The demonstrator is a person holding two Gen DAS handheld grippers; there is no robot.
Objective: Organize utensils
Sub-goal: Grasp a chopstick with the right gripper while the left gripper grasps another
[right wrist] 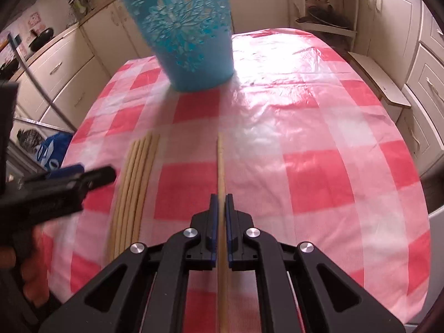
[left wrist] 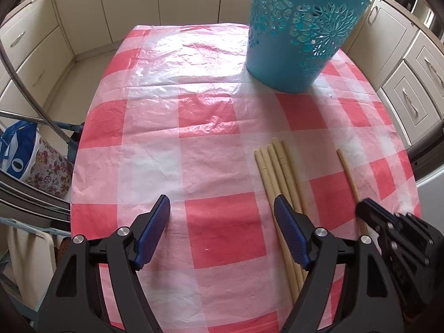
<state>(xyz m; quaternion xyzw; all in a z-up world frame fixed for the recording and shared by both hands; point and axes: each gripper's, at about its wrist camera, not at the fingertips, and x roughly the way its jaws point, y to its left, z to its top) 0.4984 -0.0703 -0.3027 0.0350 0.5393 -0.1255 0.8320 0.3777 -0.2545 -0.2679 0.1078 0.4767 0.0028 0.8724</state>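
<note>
Several pale wooden chopsticks [left wrist: 280, 172] lie bundled side by side on the red-and-white checked tablecloth [left wrist: 211, 127]. My left gripper [left wrist: 222, 208] hovers open just left of the bundle, its right finger over it. A single chopstick [right wrist: 221, 163] lies apart to the right, and my right gripper [right wrist: 221, 197] is shut on it. The same chopstick [left wrist: 350, 177] and right gripper [left wrist: 363, 208] show at the right of the left wrist view. A turquoise cut-out bucket [left wrist: 299, 33] stands upright at the far side; bucket [right wrist: 188, 30] and bundle [right wrist: 136, 183] also show in the right wrist view.
Cream kitchen cabinets [left wrist: 413, 94] ring the table. A floral bag and a blue bag [left wrist: 30, 158] sit on the floor at the left. A low wooden shelf [right wrist: 377, 80] stands off the table's right edge. My left gripper [right wrist: 83, 177] juts in from the left.
</note>
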